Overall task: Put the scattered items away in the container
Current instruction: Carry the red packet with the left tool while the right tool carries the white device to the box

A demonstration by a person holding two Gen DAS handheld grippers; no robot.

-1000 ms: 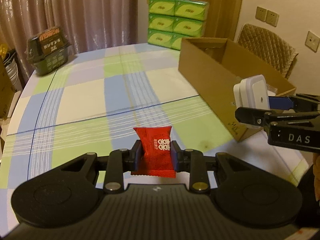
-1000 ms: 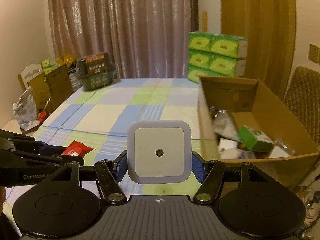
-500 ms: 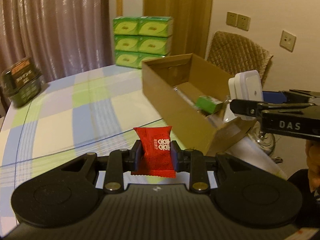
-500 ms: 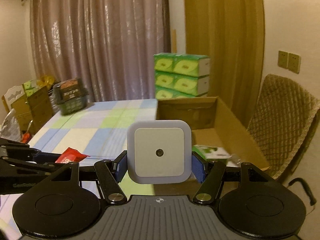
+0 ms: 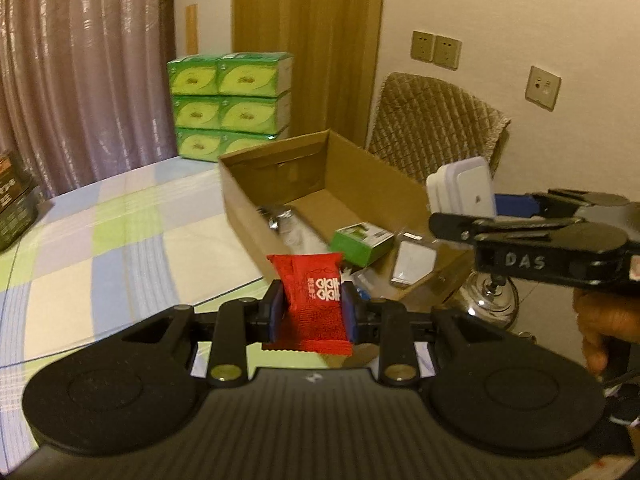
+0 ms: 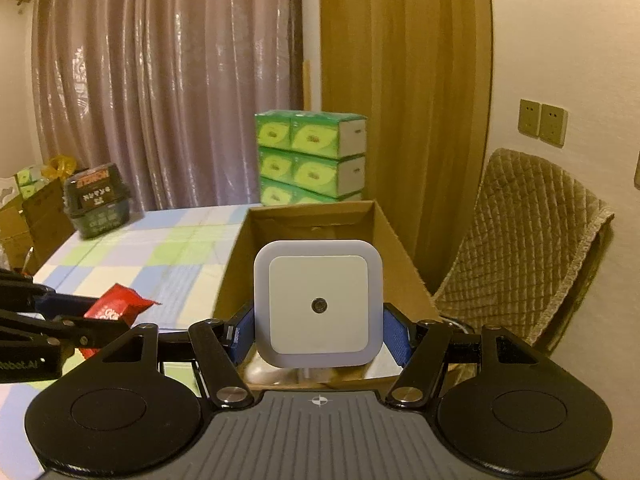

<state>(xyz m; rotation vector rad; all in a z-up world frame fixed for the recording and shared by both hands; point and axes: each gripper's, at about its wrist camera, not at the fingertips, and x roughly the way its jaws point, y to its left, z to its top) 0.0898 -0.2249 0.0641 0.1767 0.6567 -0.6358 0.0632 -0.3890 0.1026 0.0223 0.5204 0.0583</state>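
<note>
The white night light (image 6: 318, 304), pinched in the right gripper (image 6: 318, 332), hides most of the cardboard box (image 6: 310, 216) floor; only the left view shows a green carton (image 5: 360, 242) and packets inside. The left gripper (image 5: 312, 314) pinches a red sachet (image 5: 310, 296) at the box's near wall, above the bench (image 5: 120, 240).

Dim warm light — fisheye-bent edges
</note>
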